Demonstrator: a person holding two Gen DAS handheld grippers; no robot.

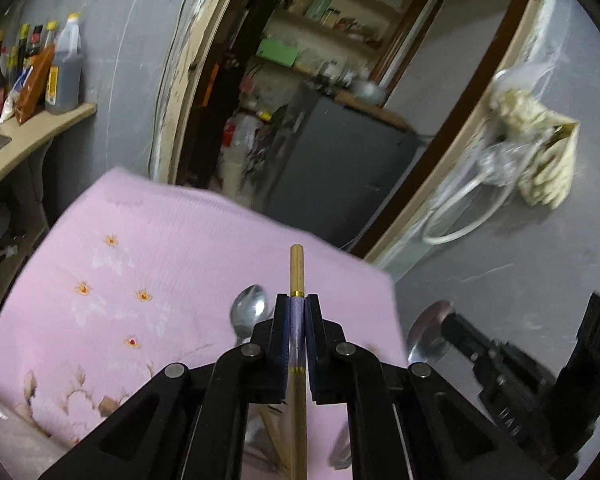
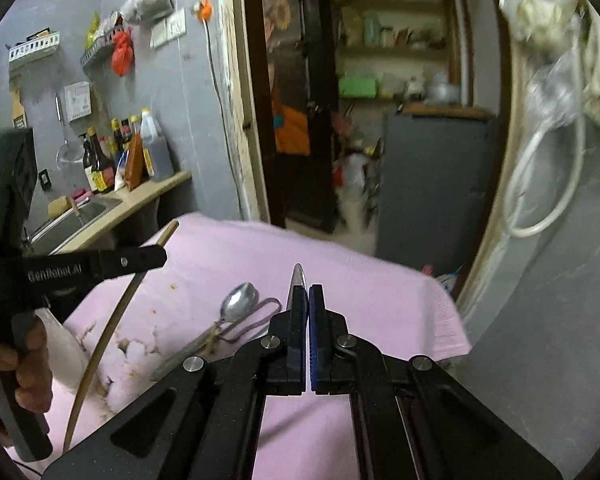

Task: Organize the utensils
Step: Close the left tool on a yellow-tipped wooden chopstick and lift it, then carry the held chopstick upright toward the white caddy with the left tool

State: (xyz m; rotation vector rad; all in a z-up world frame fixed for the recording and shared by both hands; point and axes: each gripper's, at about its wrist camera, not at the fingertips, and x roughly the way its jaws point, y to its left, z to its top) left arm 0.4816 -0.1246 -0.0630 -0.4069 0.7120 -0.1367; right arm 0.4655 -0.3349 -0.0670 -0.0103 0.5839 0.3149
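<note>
- Left gripper (image 1: 298,312): its fingers are clamped on one chopstick (image 1: 297,268), a gold stick with a pale violet band, running straight up the centre of the left wrist view.
- Right gripper (image 2: 308,300): its fingers are pressed together on one spoon (image 2: 298,276), seen edge-on, its bowl tip poking up above the fingertips in the middle of the right wrist view. In the left wrist view the same spoon's bowl shows at lower right.
- One more spoon, the loose spoon (image 2: 240,304), lies on the pink cloth (image 2: 360,280) just left of the right gripper, its bowl toward the upper right of its handle.
- A thin wire-looped utensil (image 2: 256,318) lies touching the loose spoon; what it is I cannot tell.
- A white object (image 2: 62,350) lies at lower left of the right wrist view; too hidden to identify.
- Counted: two spoons, one chopstick held; a second stick under the left gripper is blurred.
- Bottles (image 2: 120,152) stand in a cluster on the tabletop (image 2: 156,190) at left, beside a sink (image 2: 88,212); too crowded to count.
</note>
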